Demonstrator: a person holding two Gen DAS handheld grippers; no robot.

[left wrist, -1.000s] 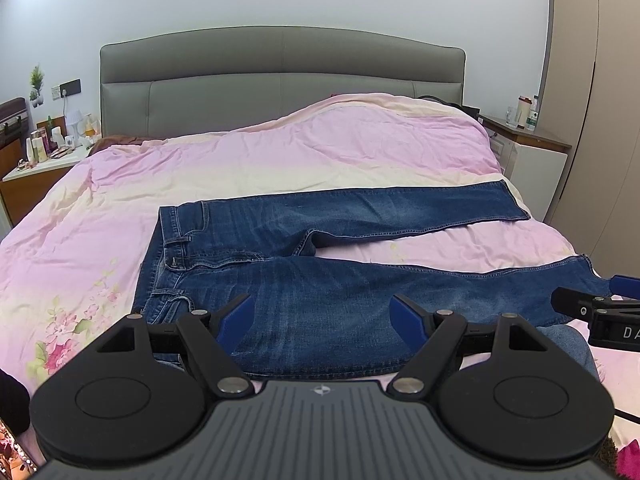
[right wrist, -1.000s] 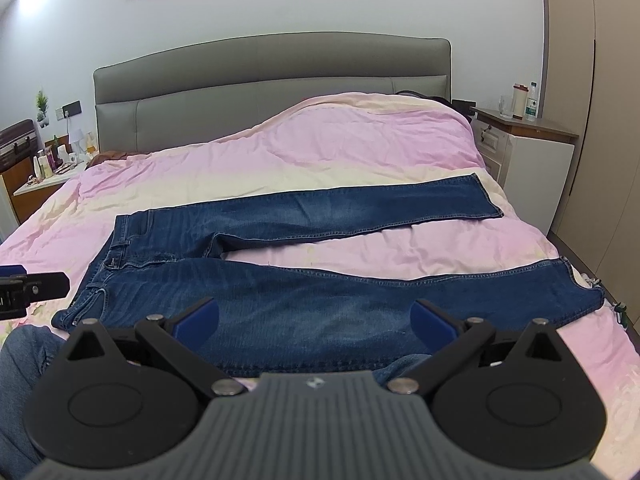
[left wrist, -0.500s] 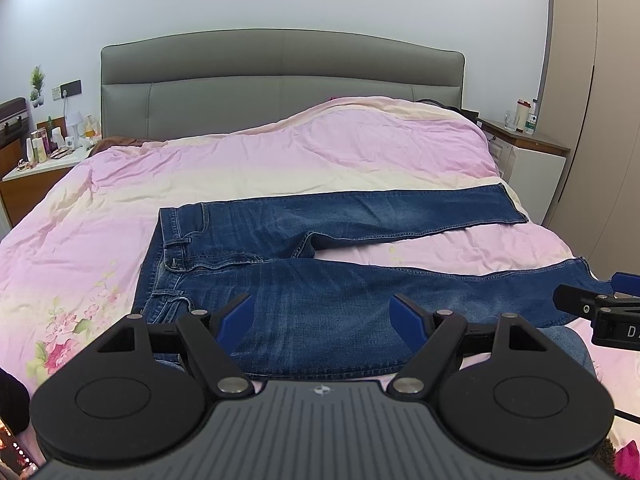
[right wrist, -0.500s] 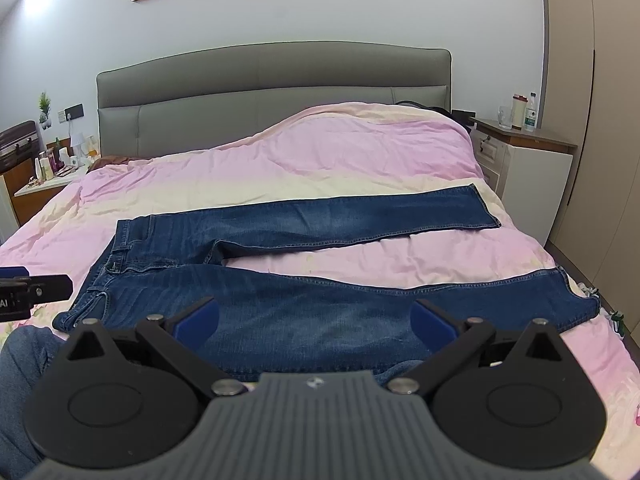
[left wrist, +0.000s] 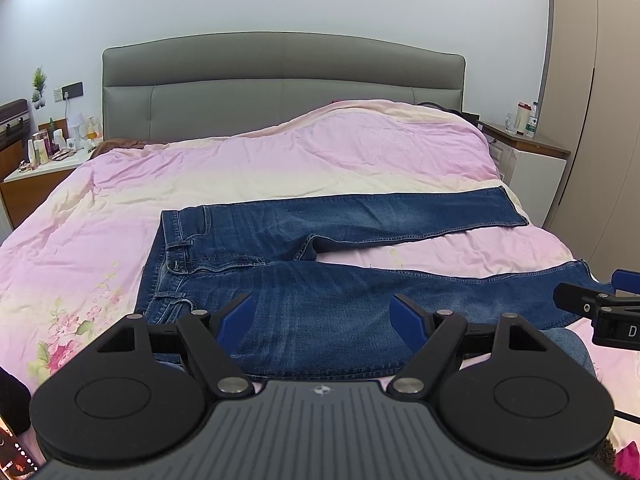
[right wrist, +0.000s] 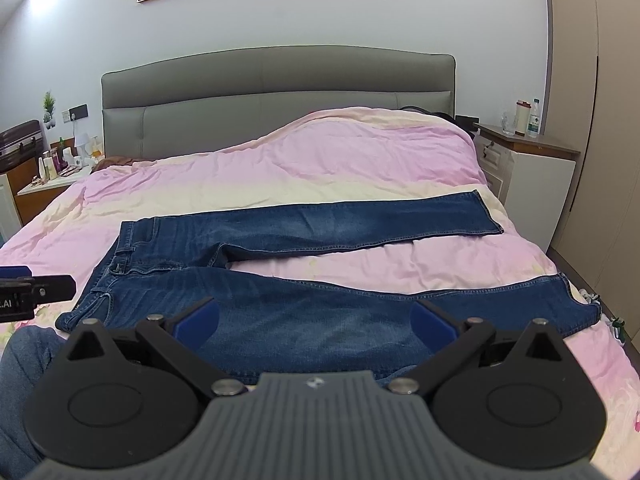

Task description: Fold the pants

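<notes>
One pair of jeans (left wrist: 320,276) (two legs spread) flat on bed (left wrist: 280,164), left gripper (left wrist: 322,316) and right gripper (right wrist: 314,322) both apart, seemingly above the denim.

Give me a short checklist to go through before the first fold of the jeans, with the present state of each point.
1. Jeans lie flat on the bed, front up, waist to the left: ok.
2. Both legs straight and apart, not crossed; far leg, near leg: ok.
3. Left tool open and holding nothing: ok.
4. Right tool open and holding nothing: ok.
5. Nothing lies on the jeans where they show: ok.
6. Near edge of the jeans free to grasp: cannot tell, both tool bodies hide it.
</notes>
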